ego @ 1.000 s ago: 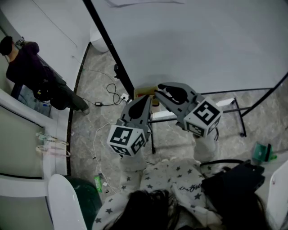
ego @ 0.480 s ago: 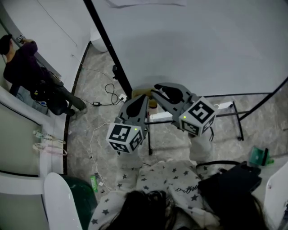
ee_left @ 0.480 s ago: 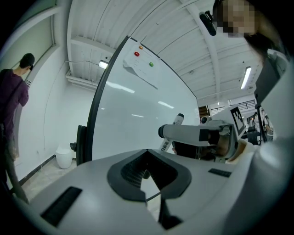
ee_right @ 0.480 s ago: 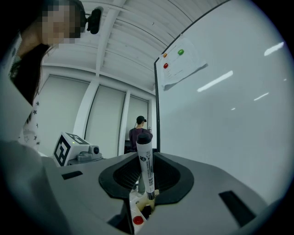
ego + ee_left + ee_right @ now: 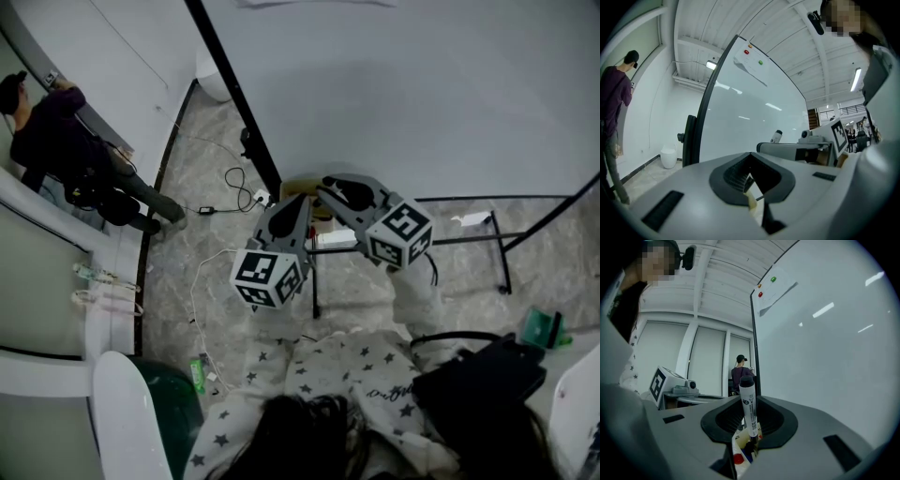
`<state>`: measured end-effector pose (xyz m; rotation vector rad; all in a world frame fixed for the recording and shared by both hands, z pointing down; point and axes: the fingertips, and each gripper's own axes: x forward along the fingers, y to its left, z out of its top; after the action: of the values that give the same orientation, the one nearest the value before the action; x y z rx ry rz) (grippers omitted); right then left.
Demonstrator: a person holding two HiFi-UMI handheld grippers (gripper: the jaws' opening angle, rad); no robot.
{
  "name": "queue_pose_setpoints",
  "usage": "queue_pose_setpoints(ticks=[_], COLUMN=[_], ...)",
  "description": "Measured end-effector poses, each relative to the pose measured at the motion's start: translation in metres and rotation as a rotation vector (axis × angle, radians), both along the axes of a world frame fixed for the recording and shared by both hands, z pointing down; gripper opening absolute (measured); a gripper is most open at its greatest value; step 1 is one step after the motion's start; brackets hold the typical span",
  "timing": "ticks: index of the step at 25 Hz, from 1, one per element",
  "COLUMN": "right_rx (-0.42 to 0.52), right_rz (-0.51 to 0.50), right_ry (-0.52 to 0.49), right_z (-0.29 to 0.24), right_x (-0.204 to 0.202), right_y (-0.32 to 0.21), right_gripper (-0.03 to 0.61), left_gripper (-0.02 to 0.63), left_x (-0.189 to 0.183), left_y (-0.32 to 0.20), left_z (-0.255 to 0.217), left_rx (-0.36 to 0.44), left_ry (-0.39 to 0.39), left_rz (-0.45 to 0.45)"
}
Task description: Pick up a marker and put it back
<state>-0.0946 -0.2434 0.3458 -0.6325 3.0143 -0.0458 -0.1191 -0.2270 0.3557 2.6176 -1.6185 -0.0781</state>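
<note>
In the right gripper view a white marker (image 5: 748, 399) with a black cap stands upright between the jaws, and my right gripper (image 5: 750, 425) is shut on it. Under it sits a small box of markers (image 5: 738, 458) with red and blue caps. In the head view the right gripper (image 5: 330, 193) and the left gripper (image 5: 298, 208) point side by side at the yellowish marker box (image 5: 302, 189) by the whiteboard (image 5: 422, 94). The left gripper (image 5: 751, 183) has its jaws nearly together with nothing between them. From there I see the marker's tip (image 5: 776, 136) sticking out of the right gripper (image 5: 797, 149).
The whiteboard's black frame (image 5: 234, 94) runs diagonally, and its stand legs (image 5: 502, 253) cross the floor at right. Cables (image 5: 225, 192) lie on the tiled floor. A person (image 5: 56, 141) stands far left. A black bag (image 5: 478, 375) and a green object (image 5: 542, 328) are at lower right.
The right gripper has drawn slightly left and closer to the box, still holding the marker. The left gripper has barely moved. The person at far left has shifted.
</note>
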Motion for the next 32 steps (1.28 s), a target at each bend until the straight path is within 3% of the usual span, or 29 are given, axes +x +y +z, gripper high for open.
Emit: queue_pose_setpoints(ticks=[17,32], right_rx=[-0.047,-0.005], right_rz=[0.004,0.064], right_ry=[0.056,0.123], right_z=[0.075,0.108], right_x=[-0.013,-0.011], right_y=[-0.010,-0.017], right_gripper=[0.083,0.083], left_gripper=[0.002,0.002], left_x=[0.002,0.003], left_y=[-0.006,-0.009], left_z=[0.042,0.055], left_rx=[-0.041,-0.058], left_ry=[0.008,0.013], left_rz=[-0.004,-0.002])
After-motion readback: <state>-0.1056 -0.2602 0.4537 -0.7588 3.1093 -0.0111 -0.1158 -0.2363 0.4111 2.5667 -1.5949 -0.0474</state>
